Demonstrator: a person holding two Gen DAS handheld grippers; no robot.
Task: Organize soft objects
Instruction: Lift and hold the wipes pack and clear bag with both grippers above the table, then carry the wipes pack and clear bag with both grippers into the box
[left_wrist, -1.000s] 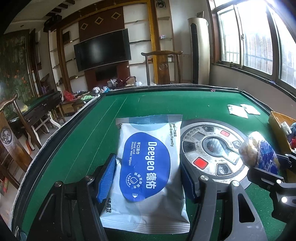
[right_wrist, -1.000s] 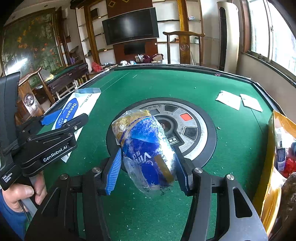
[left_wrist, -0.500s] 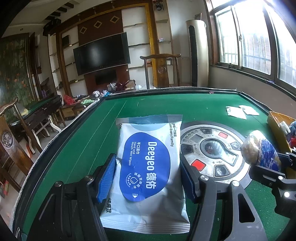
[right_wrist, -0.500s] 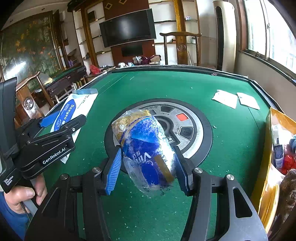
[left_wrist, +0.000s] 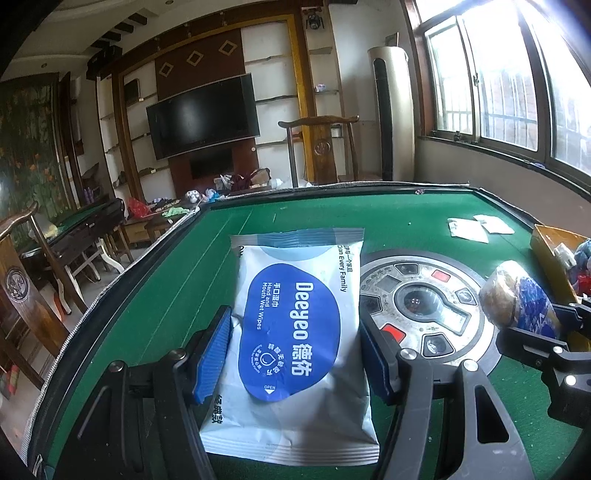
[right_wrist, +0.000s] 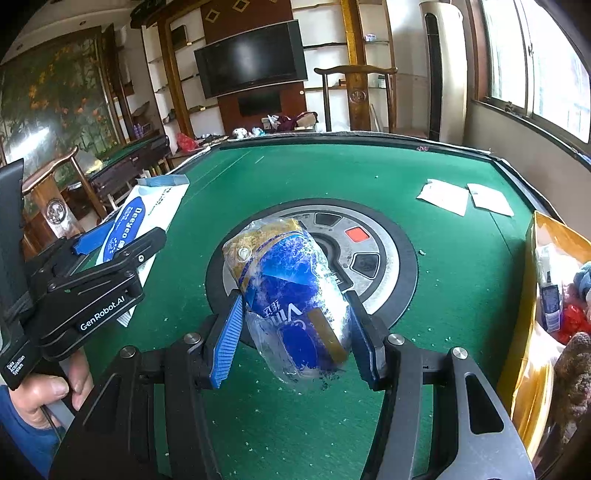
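Two claws loaded, one item each. Left claw (left_wrist: 295, 350) grips the flat white-and-blue Deegeo wet-wipes pack (left_wrist: 295, 332) across its short sides; the pack's long axis runs straight out from the claw, label up, over the left part of the green felt desk (left_wrist: 177, 280). Whether it's lifted or resting on the felt I can't tell.

Right claw (right_wrist: 295, 332) is clamped on a crinkled clear-plastic tissue pack with blue and gold print (right_wrist: 291, 291), held above the round silver control panel (right_wrist: 369, 243) at desk centre. It bulges past both blue pads, so it looks squashy, film wrinkled and loose.

Key relation: the yellow cardboard box (right_wrist: 532, 258) holding other soft things sits at the desk's right edge, just right of the right claw and well apart from the left. My read: right hand is nearer, so the tissue pack likely goes in first; the wipes pack has to cross the panel.

Two white paper slips (right_wrist: 443, 195) lie far right, out of the way.
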